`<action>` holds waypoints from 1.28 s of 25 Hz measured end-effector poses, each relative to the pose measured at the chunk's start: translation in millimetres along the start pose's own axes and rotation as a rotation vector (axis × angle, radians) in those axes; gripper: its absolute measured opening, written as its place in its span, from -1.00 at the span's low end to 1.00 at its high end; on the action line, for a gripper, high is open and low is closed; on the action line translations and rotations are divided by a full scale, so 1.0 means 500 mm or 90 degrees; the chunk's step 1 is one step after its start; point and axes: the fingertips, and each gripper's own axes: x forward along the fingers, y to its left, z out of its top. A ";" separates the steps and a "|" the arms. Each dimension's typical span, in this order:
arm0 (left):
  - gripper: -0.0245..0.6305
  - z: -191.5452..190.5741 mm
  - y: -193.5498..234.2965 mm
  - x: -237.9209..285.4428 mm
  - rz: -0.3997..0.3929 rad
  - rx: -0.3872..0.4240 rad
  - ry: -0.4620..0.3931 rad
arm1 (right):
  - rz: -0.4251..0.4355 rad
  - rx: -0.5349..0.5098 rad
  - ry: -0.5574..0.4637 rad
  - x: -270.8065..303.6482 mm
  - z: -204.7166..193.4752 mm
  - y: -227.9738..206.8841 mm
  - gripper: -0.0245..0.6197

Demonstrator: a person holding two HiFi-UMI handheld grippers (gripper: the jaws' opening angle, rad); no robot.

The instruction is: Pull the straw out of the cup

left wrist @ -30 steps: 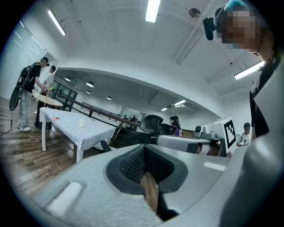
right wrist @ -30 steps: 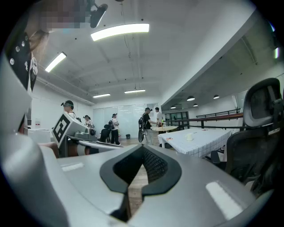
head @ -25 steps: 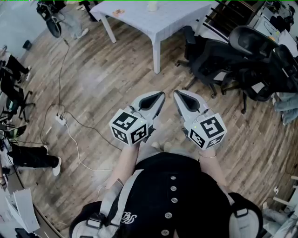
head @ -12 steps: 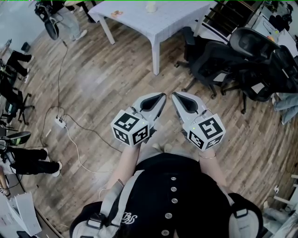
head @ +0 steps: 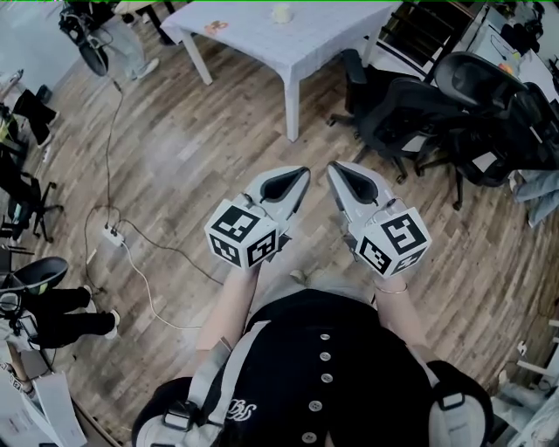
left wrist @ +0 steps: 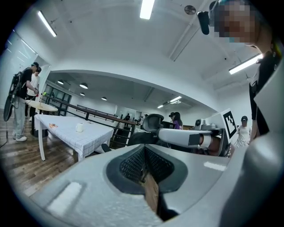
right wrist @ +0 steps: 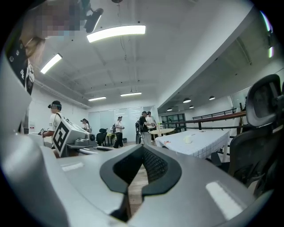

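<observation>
Left hand-held gripper [head: 300,174], right hand-held gripper [head: 334,168] edged forward, closed empty, cup [head: 281,12] far ahead

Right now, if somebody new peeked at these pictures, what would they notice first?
Probably the two grey tools with black-and-white marker cubes: the left gripper and the right gripper, side by side, jaws shut and empty, above the brown wooden plank floor. Next comes the white table with a checked cloth far ahead, a small white cup on it, and the black office chairs crowded to its right.
</observation>
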 end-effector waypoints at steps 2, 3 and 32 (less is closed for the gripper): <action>-0.92 0.001 0.005 0.002 -0.003 -0.001 0.000 | -0.004 0.011 0.004 0.002 -0.011 0.000 -0.92; -0.92 0.000 0.007 0.003 -0.004 -0.002 0.001 | -0.006 0.018 0.008 0.004 -0.021 -0.002 -0.92; -0.92 0.128 0.366 0.401 0.084 -0.010 -0.028 | 0.049 0.010 0.004 0.341 0.065 -0.460 -0.92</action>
